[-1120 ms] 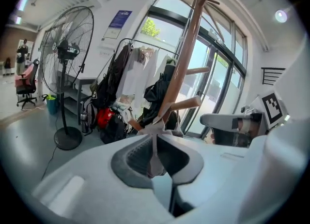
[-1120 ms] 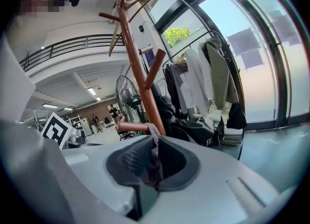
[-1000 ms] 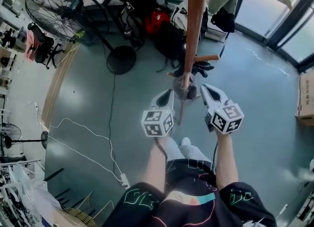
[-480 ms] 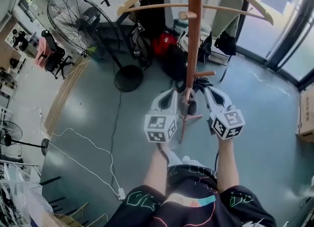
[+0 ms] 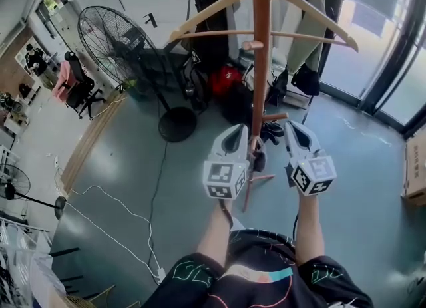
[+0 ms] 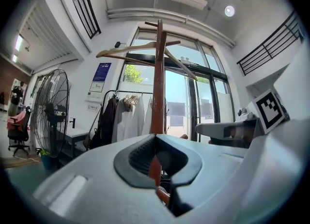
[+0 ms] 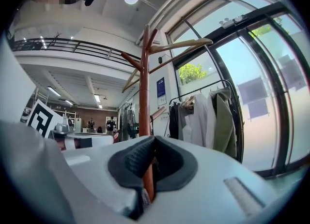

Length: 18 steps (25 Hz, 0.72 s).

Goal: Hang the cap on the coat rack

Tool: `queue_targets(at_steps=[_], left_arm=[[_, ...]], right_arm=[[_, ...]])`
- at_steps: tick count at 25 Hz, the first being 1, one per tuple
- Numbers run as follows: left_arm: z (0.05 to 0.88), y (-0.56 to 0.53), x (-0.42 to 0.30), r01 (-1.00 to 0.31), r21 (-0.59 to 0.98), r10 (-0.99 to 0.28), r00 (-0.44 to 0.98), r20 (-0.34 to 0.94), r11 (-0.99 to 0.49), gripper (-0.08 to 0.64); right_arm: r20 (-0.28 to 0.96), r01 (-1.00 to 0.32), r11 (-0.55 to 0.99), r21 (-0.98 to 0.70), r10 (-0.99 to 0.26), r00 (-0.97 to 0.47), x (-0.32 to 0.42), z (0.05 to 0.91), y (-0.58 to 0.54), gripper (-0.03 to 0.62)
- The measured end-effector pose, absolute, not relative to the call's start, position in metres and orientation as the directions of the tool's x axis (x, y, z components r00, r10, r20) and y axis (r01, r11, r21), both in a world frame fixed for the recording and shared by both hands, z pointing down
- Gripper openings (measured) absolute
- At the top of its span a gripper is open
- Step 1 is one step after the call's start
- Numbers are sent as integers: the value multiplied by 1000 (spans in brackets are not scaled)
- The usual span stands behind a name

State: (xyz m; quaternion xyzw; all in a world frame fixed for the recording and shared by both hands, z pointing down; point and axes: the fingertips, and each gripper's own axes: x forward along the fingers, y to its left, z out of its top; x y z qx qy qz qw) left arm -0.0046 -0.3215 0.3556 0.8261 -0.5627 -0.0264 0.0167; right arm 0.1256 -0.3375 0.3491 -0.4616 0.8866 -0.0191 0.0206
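Observation:
The wooden coat rack pole (image 5: 260, 67) stands straight ahead, with pegs and wooden hangers (image 5: 200, 17) at its top. A dark grey cap-like thing (image 5: 258, 160) sits low against the pole, just above the rack's feet. It lies between and below my two grippers and looks apart from both. My left gripper (image 5: 234, 134) is just left of the pole and my right gripper (image 5: 297, 130) just right of it. Both are shut with nothing visibly held. The pole (image 6: 158, 87) rises beyond the left gripper (image 6: 156, 141), and the same pole (image 7: 144, 87) beyond the right gripper (image 7: 154, 140).
A large floor fan (image 5: 120, 40) stands at the back left, and a white cable (image 5: 113, 200) trails over the floor. Bags, one red (image 5: 226, 80), are piled behind the rack. A clothes rail with garments (image 6: 126, 116) stands by the windows. A cardboard box (image 5: 416, 167) is at the right edge.
The view has tilted up, so more of the rack's top shows. The cap-like thing and the rack's feet have slid down relative to my grippers. Both grippers stay shut.

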Motion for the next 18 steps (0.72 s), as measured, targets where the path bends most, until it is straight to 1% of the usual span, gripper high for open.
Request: queue_targets(at_steps=[4, 8, 18], left_arm=[[346, -317, -2, -914, 90, -918, 392, -55, -395, 11], [342, -314, 1, -910, 68, -912, 408, -46, -410, 10], [352, -314, -3, -930, 69, -933, 359, -30, -360, 11]], right_arm=[[-41, -823, 565, -55, -825, -563, 130, 342, -339, 3], [-52, -822, 567, -49, -823, -565, 129, 338, -337, 4], [-45, -828, 559, -37, -829, -558, 137, 345, -334, 4]])
